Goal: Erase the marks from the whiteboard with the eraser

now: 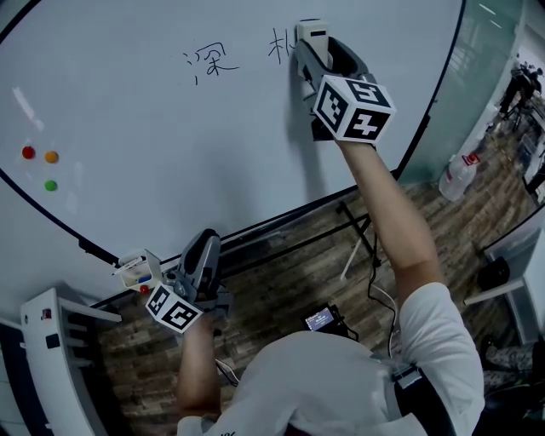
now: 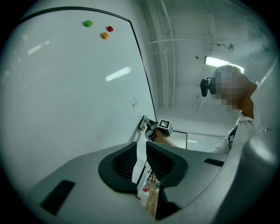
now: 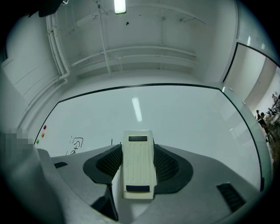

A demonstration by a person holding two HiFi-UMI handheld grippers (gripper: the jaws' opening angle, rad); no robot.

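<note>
Whiteboard (image 1: 170, 128) shows writing (image 1: 211, 64); my right gripper (image 1: 311, 49) clamps the eraser (image 3: 138, 162) against it, seemingly mid-wipe. Meanwhile my left gripper (image 2: 141, 162) hangs parted, empty. Next I'd sweep left.

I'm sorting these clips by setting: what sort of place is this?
Probably an office or workshop room: a large whiteboard with coloured magnets, wood-pattern floor, and ceiling pipes with a strip light.

Wood-plank floor (image 1: 289, 285), a glass partition (image 1: 490, 60) at right, ceiling strip light (image 3: 119, 5) overhead.
</note>
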